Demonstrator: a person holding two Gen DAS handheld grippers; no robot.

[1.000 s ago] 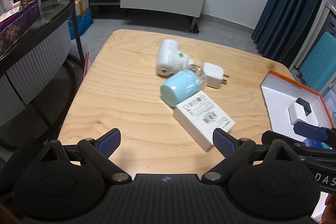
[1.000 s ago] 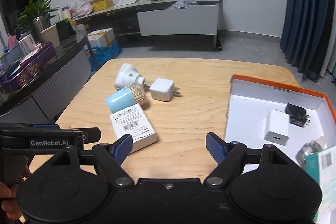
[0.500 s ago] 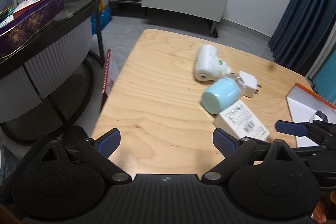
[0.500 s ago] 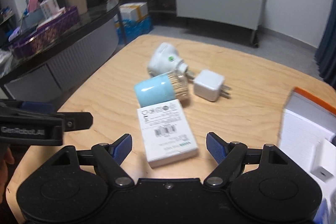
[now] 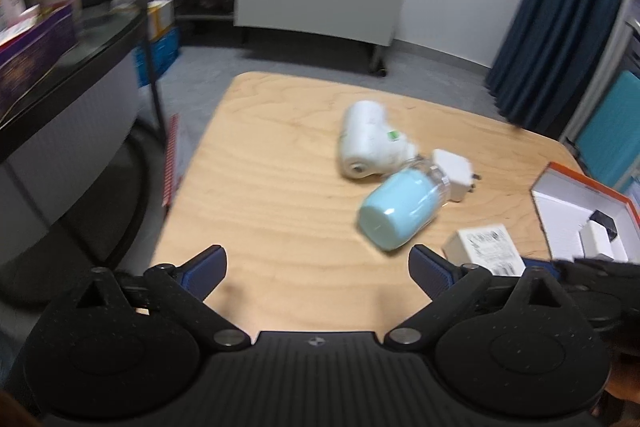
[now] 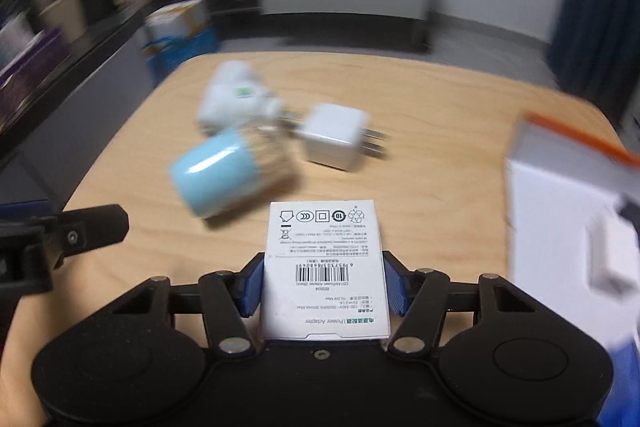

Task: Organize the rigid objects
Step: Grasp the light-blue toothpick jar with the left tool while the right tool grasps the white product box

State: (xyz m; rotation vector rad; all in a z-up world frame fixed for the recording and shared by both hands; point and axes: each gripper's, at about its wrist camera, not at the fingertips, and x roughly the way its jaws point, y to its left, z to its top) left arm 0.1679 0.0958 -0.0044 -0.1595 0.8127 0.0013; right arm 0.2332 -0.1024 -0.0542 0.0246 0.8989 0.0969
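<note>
A white power adapter box (image 6: 324,267) with a barcode label lies between the blue pads of my right gripper (image 6: 322,287). Its jaws are closing and the pads meet the box's two long sides. Beyond it on the wooden table (image 6: 440,99) lie a light blue jar (image 6: 216,175), a white cube charger (image 6: 336,139) and a white rounded device (image 6: 232,99). An orange-rimmed white box (image 6: 560,187) sits at the right. My left gripper (image 5: 316,267) is open over the table's near left part, nothing between its fingers; the blue jar (image 5: 396,211) lies ahead to its right.
The orange-rimmed box (image 5: 560,211) holds a black plug and a white charger. A dark curved counter (image 5: 60,67) stands left of the table. At the back is a low white cabinet (image 5: 320,7), and a blue curtain (image 5: 560,7) hangs at the right.
My right gripper has come down over the adapter box and its jaws have narrowed from wide open onto the box's sides. The left gripper has shifted a little sideways, still open.
</note>
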